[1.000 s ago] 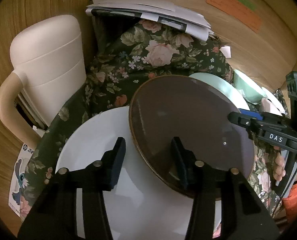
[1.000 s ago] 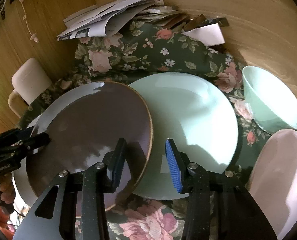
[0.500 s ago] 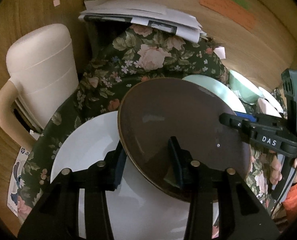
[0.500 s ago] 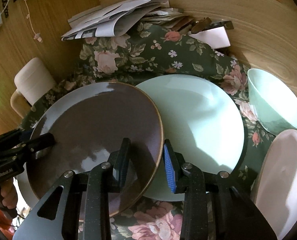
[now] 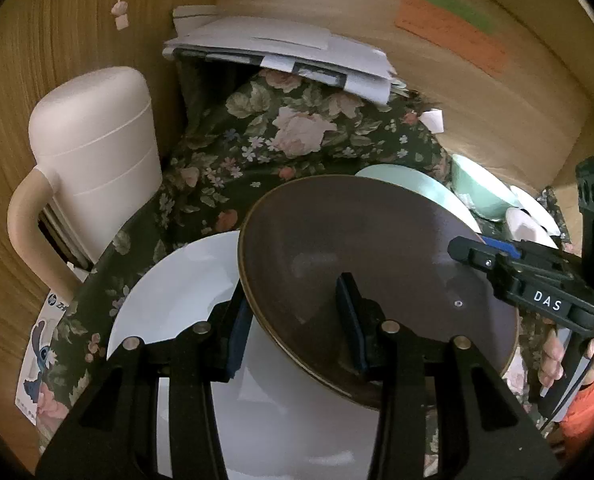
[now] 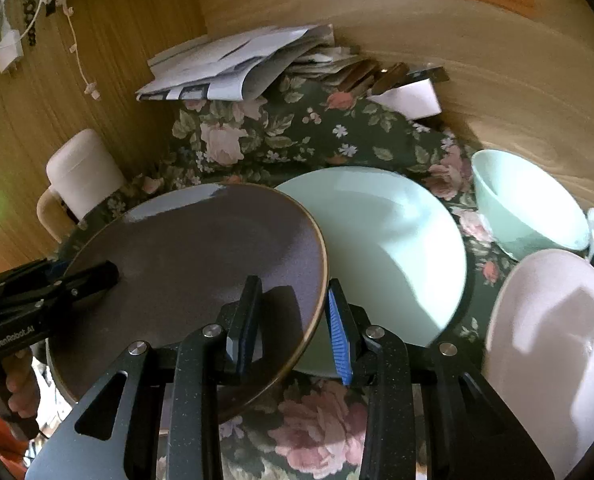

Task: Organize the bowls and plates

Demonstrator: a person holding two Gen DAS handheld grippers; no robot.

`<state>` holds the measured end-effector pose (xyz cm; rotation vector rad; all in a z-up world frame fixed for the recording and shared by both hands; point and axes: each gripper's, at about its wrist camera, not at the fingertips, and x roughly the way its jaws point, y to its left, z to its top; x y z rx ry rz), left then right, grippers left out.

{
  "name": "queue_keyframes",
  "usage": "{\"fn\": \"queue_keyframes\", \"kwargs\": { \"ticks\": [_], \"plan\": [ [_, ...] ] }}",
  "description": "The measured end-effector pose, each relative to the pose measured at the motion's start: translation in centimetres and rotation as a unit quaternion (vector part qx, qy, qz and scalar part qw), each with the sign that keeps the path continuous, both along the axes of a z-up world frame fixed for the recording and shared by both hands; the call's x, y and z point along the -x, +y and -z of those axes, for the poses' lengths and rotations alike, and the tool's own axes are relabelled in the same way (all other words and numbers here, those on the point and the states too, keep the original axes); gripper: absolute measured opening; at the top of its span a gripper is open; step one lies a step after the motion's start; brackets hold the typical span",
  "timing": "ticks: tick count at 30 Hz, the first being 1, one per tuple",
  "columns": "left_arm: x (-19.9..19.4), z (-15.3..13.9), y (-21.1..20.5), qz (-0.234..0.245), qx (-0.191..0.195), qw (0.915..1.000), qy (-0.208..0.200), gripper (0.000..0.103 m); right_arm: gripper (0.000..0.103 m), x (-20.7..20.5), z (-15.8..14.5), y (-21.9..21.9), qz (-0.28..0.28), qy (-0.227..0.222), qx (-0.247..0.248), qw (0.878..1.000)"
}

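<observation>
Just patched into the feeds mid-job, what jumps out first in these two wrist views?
The brown plate dominates both views, tilted, with the left gripper and the right gripper each straddling its rim on opposite sides. It overlaps a white plate on its left and a mint plate on its right, all on a floral cloth. A mint bowl and a pink bowl sit further right.

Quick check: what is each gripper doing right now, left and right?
Left gripper: closed on the rim of the brown plate.
Right gripper: closed on the opposite rim of the same brown plate.
</observation>
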<state>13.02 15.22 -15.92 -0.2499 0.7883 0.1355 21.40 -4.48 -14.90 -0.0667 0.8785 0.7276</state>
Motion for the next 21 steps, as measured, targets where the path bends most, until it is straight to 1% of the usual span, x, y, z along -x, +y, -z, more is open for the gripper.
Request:
{"fn": "queue_keyframes", "kwargs": {
  "ticks": [4, 8, 15, 21],
  "plan": [
    [0.5, -0.6, -0.7, 0.006, -0.007, 0.9999, -0.01, 0.042, 0.029, 0.8, -0.5, -1.0, 0.009, -0.006, -0.004, 1.0],
    [1.1, -1.3, -1.5, 0.014, -0.005, 0.9997, -0.018, 0.042, 0.029, 1.8, -1.1, -2.2, 0.019, -0.013, -0.011, 1.0],
    [2.1, -2.1, -3.7, 0.031, -0.005, 0.9991, -0.03, 0.042, 0.029, 4.1, -2.3, -4.8, 0.041, -0.037, -0.015, 0.998],
    [3.1, -2.5, -5.6, 0.047, -0.005, 0.9981, -0.038, 0.042, 0.029, 5.6, -2.9, -7.0, 0.06, -0.043, -0.024, 0.997]
  ]
}}
